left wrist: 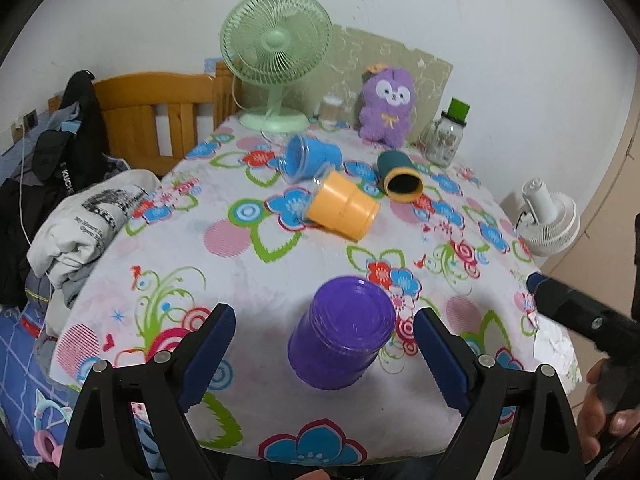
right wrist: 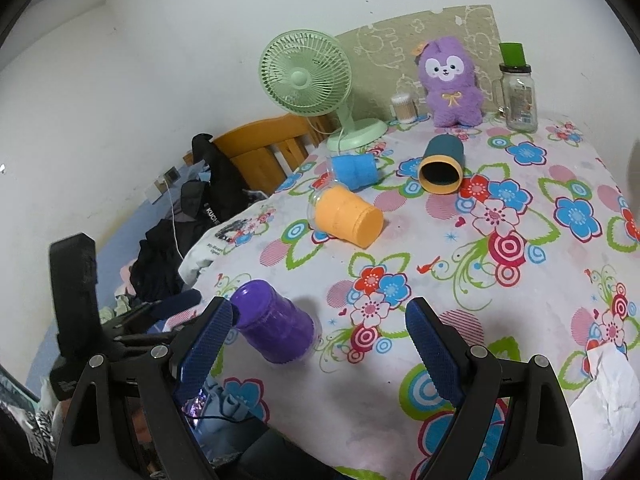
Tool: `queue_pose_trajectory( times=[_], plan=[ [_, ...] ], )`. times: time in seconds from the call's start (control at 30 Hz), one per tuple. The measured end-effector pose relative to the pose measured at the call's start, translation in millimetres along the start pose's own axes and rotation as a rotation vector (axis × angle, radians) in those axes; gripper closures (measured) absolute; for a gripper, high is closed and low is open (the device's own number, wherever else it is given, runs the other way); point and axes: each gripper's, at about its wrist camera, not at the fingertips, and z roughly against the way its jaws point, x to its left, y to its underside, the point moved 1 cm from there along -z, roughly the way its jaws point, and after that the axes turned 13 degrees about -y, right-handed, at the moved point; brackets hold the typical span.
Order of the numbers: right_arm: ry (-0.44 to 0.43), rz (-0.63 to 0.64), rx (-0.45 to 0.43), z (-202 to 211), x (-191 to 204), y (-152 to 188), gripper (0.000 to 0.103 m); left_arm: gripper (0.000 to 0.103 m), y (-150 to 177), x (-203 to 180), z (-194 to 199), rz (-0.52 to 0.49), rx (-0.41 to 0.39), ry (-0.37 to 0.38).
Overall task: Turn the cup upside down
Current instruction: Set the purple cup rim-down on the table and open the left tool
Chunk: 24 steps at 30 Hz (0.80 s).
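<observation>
Your left gripper (left wrist: 324, 352): jaws wide, empty | purple cup (left wrist: 342, 332) standing base-up dead ahead between its fingers, axis tilted | your right gripper (right wrist: 318, 340): wide, empty, cup off its left finger | left nearer.

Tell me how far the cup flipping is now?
Done: the purple cup stands upside down near the table edge. In hand: nothing; the left gripper and right gripper are open. Left: the orange cup, blue cup and dark cup lie on their sides.

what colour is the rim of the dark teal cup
Yellow-orange rim on the dark teal cup, clearest in the right wrist view.
</observation>
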Motion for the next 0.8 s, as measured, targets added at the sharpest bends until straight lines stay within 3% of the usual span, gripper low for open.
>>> queue_pose_trajectory(
  times=[0.23, 0.5, 0.8],
  plan=[
    [0.009, -0.013, 0.003, 0.7, -4.9, 1.6, 0.013, 0.014, 4.7, -7.8, -21.7, -0.028, 0.038, 0.011],
    [0.014, -0.022, -0.002, 2.4, -8.2, 2.2, 0.013, 0.046, 5.4, -12.1, -28.4, -0.058, 0.05, 0.004],
    [0.006, -0.018, 0.003, 0.5, -5.5, 1.9, 0.013, 0.047, -4.8, -8.9, -7.4, -0.055, -0.012, 0.007]
  ],
)
